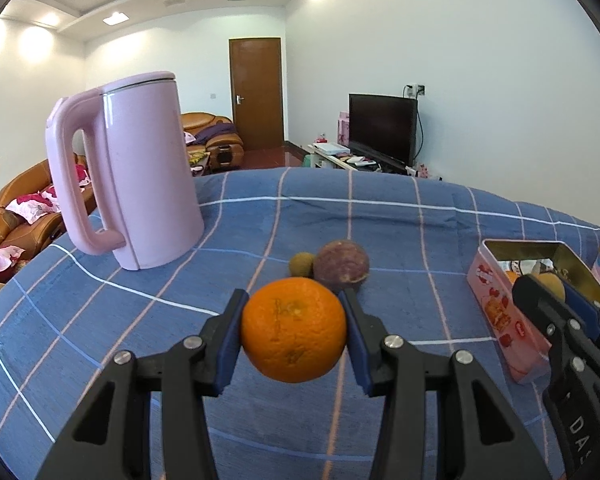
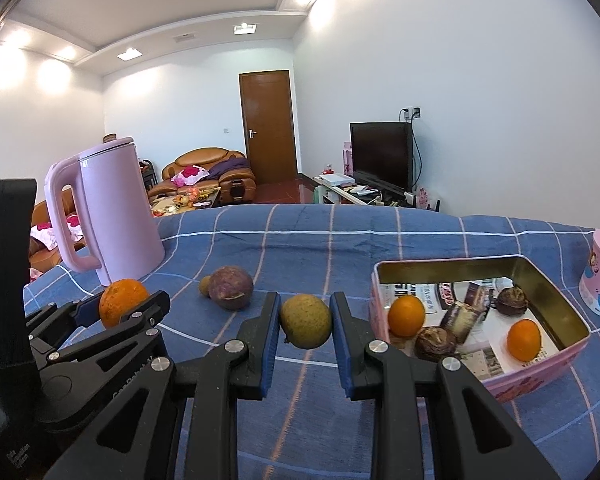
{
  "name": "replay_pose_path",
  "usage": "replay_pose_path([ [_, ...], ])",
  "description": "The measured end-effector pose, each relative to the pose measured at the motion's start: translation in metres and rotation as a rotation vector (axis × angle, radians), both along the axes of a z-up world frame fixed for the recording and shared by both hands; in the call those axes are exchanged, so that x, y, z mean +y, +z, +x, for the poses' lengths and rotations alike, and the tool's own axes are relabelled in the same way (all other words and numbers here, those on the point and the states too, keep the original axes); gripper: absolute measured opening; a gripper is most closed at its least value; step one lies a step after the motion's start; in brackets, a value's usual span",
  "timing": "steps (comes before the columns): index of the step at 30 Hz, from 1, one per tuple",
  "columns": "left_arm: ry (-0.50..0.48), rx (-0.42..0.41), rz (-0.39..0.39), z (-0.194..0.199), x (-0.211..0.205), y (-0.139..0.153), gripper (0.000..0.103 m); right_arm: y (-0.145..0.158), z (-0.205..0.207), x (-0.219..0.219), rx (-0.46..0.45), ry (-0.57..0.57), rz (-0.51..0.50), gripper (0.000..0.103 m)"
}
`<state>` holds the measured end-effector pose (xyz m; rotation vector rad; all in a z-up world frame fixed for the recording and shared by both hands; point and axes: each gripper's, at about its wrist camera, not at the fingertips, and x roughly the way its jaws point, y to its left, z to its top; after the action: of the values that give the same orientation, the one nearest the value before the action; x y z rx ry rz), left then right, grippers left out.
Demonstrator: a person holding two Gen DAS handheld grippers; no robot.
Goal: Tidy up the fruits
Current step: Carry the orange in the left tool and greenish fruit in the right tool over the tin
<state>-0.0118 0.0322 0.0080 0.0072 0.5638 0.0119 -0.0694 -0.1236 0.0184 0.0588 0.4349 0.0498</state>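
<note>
Left fingers point(image 1: 236, 332) clamped on orange point(image 1: 294, 330), right fingers point(image 2: 270, 332) clamped on yellow-green fruit point(image 2: 306, 321), both above checked blue cloth point(image 1: 380, 220), pink tin point(image 2: 540, 376) holding fruit alongside.

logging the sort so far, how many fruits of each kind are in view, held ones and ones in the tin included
oranges: 3 – held in left gripper, two in the tin
purple passion fruits: 3 – on the cloth, two in the tin
small brownish-green fruits: 2 – held in right gripper, on the cloth
total: 8
</note>
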Motion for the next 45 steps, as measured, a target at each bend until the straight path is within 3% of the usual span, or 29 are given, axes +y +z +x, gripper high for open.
replay_pose_path([
  [45,-0.172,-0.013,0.033,-0.022,-0.119,0.0,0.048,0.004,-0.031,-0.112,-0.028,-0.131,-0.081,0.027],
])
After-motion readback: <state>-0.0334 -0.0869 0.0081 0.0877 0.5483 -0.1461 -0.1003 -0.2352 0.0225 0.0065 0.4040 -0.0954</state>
